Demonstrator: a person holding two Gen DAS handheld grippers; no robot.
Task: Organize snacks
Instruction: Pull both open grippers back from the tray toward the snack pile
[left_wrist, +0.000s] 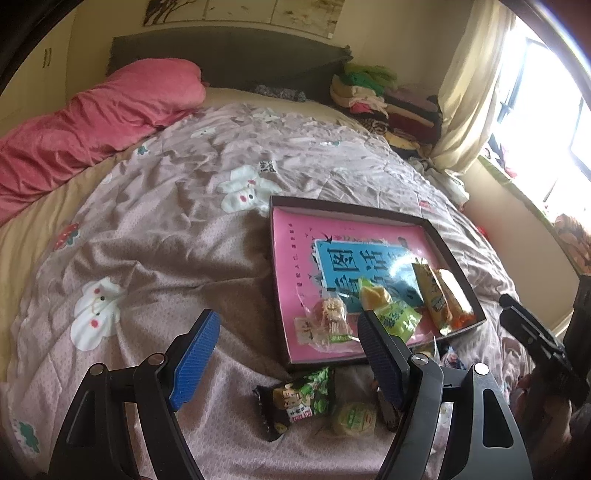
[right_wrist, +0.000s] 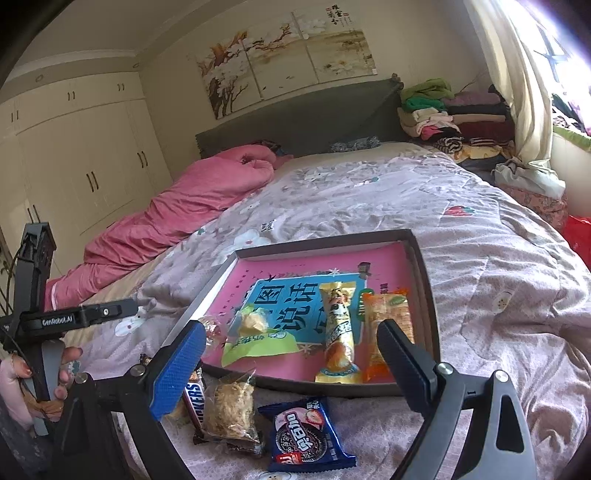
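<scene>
A shallow dark-rimmed box with a pink and blue printed floor lies on the bed. In it lie a clear-wrapped pastry, a green pack, a yellow stick pack and an orange pack. On the quilt in front lie a green-and-black pack, a round green cake, a Snickers bar, a clear-wrapped crumbly cake and a blue cookie pack. My left gripper and right gripper are open and empty, above these loose snacks.
The bed has a mauve quilt with white rabbits. A pink duvet lies along the left. Folded clothes are stacked by the headboard. Curtain and window are on the right, wardrobes on the left.
</scene>
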